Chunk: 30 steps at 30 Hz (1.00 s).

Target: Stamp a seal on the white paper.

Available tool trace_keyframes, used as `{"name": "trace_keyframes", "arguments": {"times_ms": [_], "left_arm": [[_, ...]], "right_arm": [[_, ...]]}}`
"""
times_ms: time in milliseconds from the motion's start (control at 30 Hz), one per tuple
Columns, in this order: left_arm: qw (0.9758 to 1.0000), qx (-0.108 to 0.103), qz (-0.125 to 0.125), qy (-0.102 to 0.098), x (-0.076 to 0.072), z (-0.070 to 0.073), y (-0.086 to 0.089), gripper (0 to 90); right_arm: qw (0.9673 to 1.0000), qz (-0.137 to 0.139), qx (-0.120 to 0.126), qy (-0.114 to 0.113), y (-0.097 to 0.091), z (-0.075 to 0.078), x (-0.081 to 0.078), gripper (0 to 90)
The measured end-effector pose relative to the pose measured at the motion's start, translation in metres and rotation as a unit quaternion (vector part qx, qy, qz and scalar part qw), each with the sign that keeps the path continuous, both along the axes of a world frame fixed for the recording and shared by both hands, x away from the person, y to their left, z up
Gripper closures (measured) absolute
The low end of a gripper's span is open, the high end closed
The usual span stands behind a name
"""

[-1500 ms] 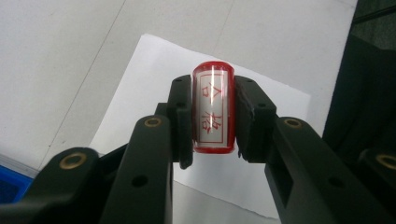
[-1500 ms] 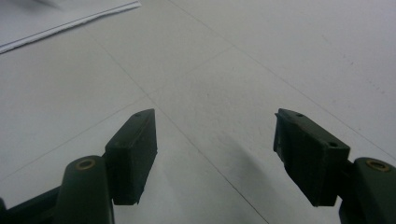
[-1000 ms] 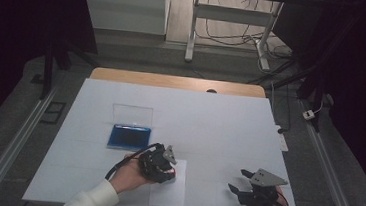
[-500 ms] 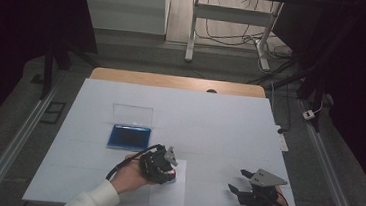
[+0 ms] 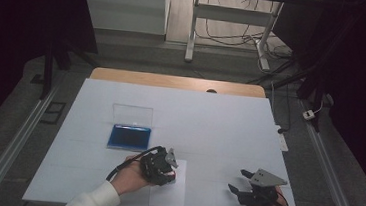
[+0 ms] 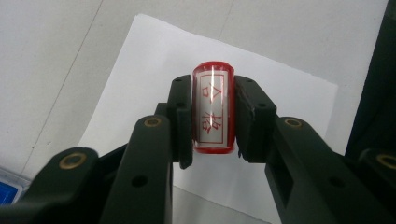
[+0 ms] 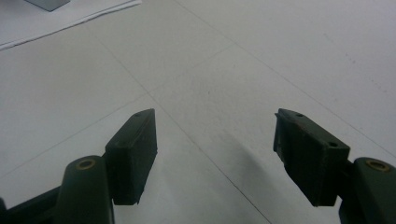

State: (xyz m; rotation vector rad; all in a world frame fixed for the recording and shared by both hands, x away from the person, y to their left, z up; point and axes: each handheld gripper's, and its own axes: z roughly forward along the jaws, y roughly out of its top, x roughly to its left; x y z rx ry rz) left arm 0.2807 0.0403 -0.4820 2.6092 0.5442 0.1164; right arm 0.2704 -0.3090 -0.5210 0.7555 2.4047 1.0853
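A red seal stamp [image 6: 213,111] with red characters on its white face sits clamped between the jaws of my left gripper [image 6: 213,116], which is shut on it. It hangs over a white sheet of paper [image 6: 154,70]. In the high view my left gripper [image 5: 161,167] is above the paper [image 5: 168,194] near the table's front edge. My right gripper [image 5: 244,186] rests at the front right, open, with nothing between its fingers [image 7: 133,149] but bare table.
A blue ink pad [image 5: 129,136] with its clear lid [image 5: 132,113] tipped up behind it lies left of centre on the white table [image 5: 209,120]. A corner of the paper [image 7: 70,14] lies far off in the right gripper view.
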Motion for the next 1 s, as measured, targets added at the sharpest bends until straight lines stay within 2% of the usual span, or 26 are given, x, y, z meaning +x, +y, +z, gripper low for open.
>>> {"name": "trace_keyframes", "arguments": {"times_ms": [700,1000], "left_arm": [[0.9999,0.007,0.007,0.007,0.0009,-0.0002,-0.0020,70.1],[0.9998,0.016,0.006,0.006,0.0008,-0.0035,-0.0049,70.4]], "right_arm": [[1.0000,0.001,-0.001,0.000,0.0014,-0.0002,-0.0001,29.8],[1.0000,0.001,-0.001,0.000,0.0020,-0.0002,-0.0002,29.8]]}}
